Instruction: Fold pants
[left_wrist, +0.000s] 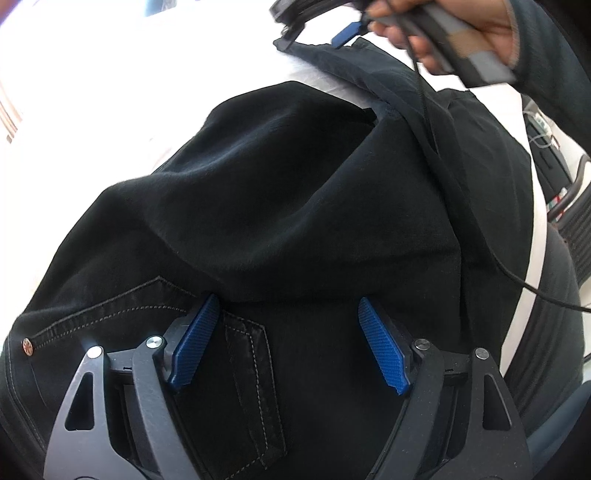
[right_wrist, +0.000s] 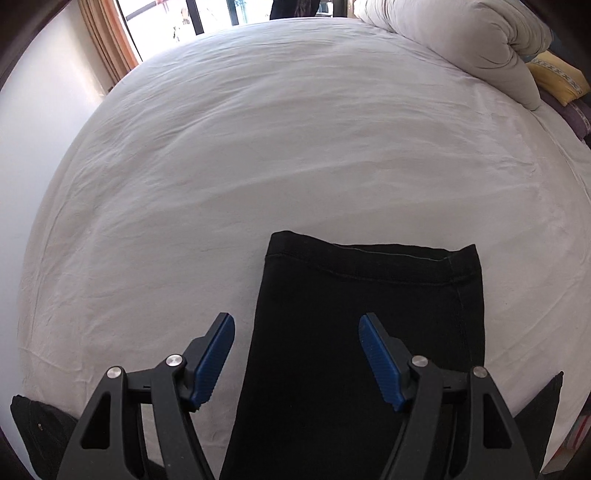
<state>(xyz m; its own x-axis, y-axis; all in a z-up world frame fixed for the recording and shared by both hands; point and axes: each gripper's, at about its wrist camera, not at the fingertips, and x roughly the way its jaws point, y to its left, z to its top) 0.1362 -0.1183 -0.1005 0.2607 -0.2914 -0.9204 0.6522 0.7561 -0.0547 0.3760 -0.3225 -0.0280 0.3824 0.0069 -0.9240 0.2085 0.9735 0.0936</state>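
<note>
In the left wrist view, the black pants (left_wrist: 295, 206) are seen spread over the white bed (left_wrist: 92, 103), with the waist end nearest the camera; a stitched pocket seam with a copper rivet (left_wrist: 27, 345) and a belt loop (left_wrist: 255, 387) are shown close to the lens. The left gripper (left_wrist: 290, 345) is pointed steeply down at this waist area, and its blue-padded fingers (left_wrist: 194, 347) are held wide apart, with nothing clamped between them; whether the tips touch the cloth cannot be told. At the top of the same view, the right gripper (left_wrist: 347, 33) is seen held in a person's hand (left_wrist: 443, 33) above the far end of the pants, with a black cable (left_wrist: 424, 110) hanging from it across the fabric. In the right wrist view, the hemmed leg ends (right_wrist: 373, 266) of the pants are shown lying flat on the bed sheet (right_wrist: 258, 147), one leg stacked on the other. The right gripper (right_wrist: 295, 363) is held over them with its fingers (right_wrist: 380, 363) spread wide, one above the sheet and one above the cloth, and nothing is gripped. A rolled white duvet (right_wrist: 461, 44) is seen at the far right corner of the bed, and a curtain (right_wrist: 107, 40) hangs beside the window at upper left.
</note>
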